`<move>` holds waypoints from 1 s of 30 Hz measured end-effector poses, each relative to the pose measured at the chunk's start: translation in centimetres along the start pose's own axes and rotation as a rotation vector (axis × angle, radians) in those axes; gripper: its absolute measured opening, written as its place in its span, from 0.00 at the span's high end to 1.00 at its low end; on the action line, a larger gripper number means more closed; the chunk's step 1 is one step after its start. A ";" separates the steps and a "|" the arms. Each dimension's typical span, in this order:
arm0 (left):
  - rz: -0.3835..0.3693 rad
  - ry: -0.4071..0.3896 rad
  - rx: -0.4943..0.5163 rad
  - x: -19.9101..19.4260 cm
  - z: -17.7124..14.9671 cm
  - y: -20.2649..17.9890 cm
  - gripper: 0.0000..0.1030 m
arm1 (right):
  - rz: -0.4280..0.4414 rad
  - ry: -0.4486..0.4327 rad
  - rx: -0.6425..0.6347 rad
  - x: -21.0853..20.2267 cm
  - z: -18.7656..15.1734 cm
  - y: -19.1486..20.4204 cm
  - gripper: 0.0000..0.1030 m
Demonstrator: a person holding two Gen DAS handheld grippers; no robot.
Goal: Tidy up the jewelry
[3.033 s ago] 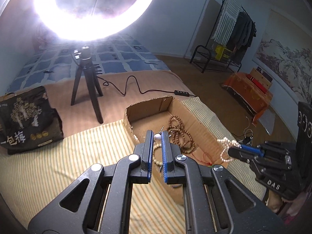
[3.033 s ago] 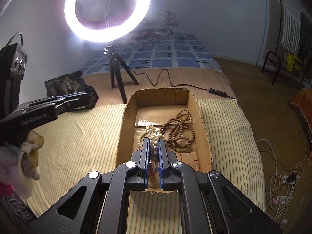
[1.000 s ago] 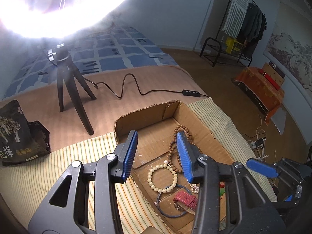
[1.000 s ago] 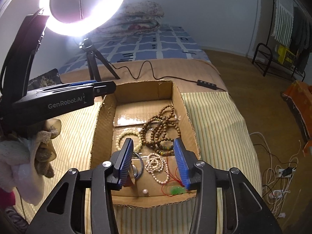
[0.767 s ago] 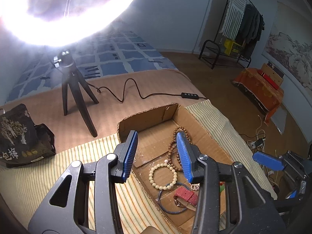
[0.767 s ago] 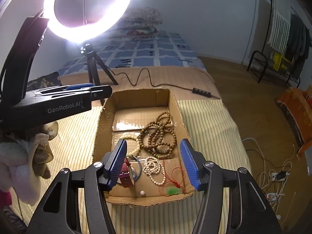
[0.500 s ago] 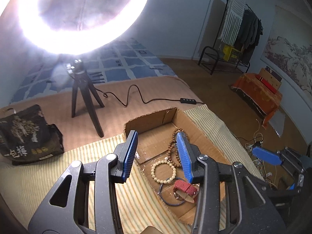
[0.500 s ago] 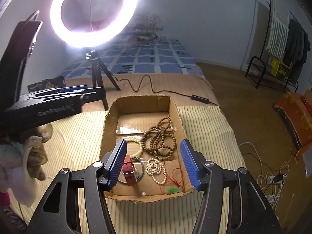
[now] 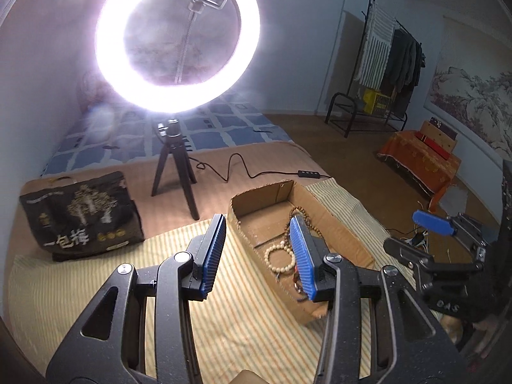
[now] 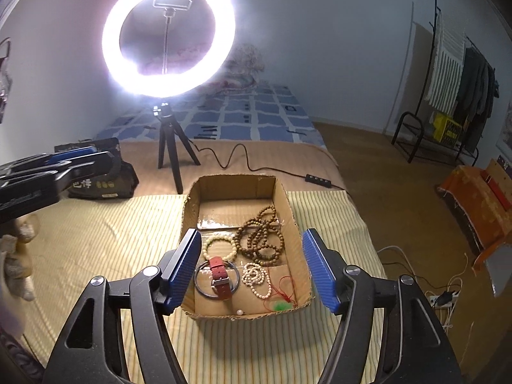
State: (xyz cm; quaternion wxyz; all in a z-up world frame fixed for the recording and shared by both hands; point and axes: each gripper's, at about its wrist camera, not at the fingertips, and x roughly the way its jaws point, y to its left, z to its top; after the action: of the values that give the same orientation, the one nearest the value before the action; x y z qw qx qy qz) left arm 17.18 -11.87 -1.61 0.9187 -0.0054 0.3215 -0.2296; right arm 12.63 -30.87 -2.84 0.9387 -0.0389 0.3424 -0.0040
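Observation:
An open cardboard box (image 10: 284,196) sits on a striped mat and holds jewelry: brown wooden bead strands (image 10: 260,236), a cream bead bracelet (image 10: 220,246), a red-strap watch (image 10: 219,276) lying on a dark bangle (image 10: 200,284), a white pearl strand (image 10: 256,276), a red cord with a green pendant (image 10: 281,304) and a loose pearl (image 10: 239,312). My right gripper (image 10: 251,267) is open and empty, above the box's near end. My left gripper (image 9: 257,252) is open and empty, above the box's left wall (image 9: 252,240). The cream bracelet also shows in the left wrist view (image 9: 280,257).
A lit ring light on a black tripod (image 10: 169,147) stands behind the box, its cable (image 10: 256,168) trailing right. A black printed bag (image 9: 81,214) lies on the left. The bed edge drops to wooden floor on the right, with cables (image 10: 444,294).
Both grippers have opened, let go of their jewelry in the box and pulled back and up. The left one has swung left, so the box now sits to its right.

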 end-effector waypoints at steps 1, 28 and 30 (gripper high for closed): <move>0.003 -0.001 -0.001 -0.8 -0.3 0.1 0.53 | -0.007 -0.008 -0.003 -0.4 -0.1 0.2 0.30; 0.091 -0.062 0.095 -8.4 -6.0 -0.8 0.01 | -0.067 -0.076 0.088 -2.8 -1.7 1.1 0.21; 0.080 -0.051 0.074 -8.3 -6.0 -0.5 0.01 | -0.061 -0.075 0.087 -2.7 -1.7 1.2 0.21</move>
State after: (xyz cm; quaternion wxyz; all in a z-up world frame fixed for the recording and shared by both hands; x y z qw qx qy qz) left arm 7.67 -7.95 -1.43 0.9346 0.0355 0.2893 -0.2040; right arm 9.40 -29.66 -2.51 0.9511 -0.0085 0.3052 -0.0459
